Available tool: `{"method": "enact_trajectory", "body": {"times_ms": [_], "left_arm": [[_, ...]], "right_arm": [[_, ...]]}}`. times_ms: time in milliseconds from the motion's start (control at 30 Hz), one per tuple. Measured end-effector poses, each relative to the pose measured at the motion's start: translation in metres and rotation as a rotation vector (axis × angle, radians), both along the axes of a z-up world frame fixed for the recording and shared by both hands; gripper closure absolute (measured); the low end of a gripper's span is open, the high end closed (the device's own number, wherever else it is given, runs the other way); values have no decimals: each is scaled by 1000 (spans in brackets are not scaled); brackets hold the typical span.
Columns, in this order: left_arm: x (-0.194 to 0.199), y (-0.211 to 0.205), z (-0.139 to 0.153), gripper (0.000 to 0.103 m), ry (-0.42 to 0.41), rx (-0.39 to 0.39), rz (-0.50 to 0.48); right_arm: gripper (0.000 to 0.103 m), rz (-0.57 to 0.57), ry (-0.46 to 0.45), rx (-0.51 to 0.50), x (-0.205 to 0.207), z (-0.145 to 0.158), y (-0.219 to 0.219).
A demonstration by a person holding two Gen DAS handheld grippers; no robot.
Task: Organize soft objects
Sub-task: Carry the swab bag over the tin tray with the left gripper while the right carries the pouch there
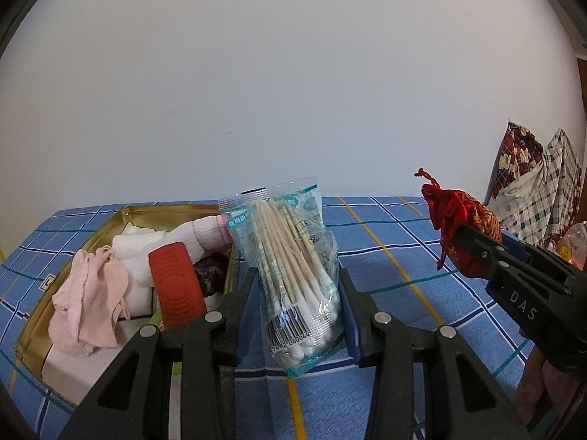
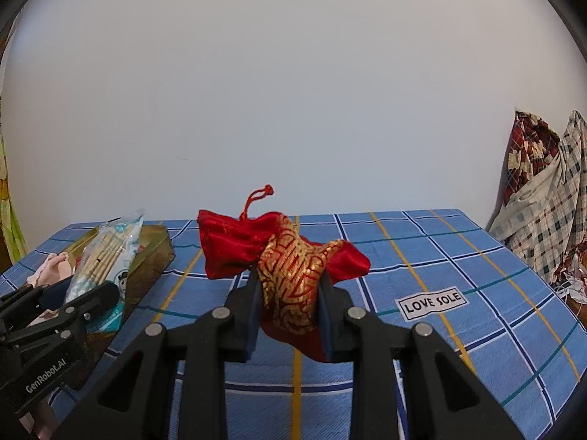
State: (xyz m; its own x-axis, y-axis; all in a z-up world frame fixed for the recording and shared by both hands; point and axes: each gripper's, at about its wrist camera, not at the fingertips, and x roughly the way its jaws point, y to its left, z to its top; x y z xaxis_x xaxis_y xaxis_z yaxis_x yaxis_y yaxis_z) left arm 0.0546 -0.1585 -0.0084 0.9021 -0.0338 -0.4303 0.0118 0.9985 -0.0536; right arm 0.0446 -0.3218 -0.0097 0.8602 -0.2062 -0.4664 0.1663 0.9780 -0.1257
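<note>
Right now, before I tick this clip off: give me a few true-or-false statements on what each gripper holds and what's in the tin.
1. The left gripper holds a cotton swab packet. True.
2. The right gripper is empty. False: it pinches a red and gold pouch.
3. The gold tin holds a pink cloth. True.
4. The pouch lies inside the tin. False: it is held over the blue checked cloth.

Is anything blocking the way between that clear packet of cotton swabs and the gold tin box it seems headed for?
Nothing visible stands between them. The left gripper holds the clear packet of cotton swabs right beside the open gold tin box. Inside, though, a pink cloth, white rolls and a red ribbed pad already crowd it.
</note>
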Motion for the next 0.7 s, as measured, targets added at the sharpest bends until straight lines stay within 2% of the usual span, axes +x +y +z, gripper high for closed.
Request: {"method": "enact_trajectory", "body": {"times_ms": [700], "left_arm": [[-26, 23, 4, 60, -48, 15, 61]], "right_arm": [[77, 36, -12, 7, -2, -3, -2]]}}
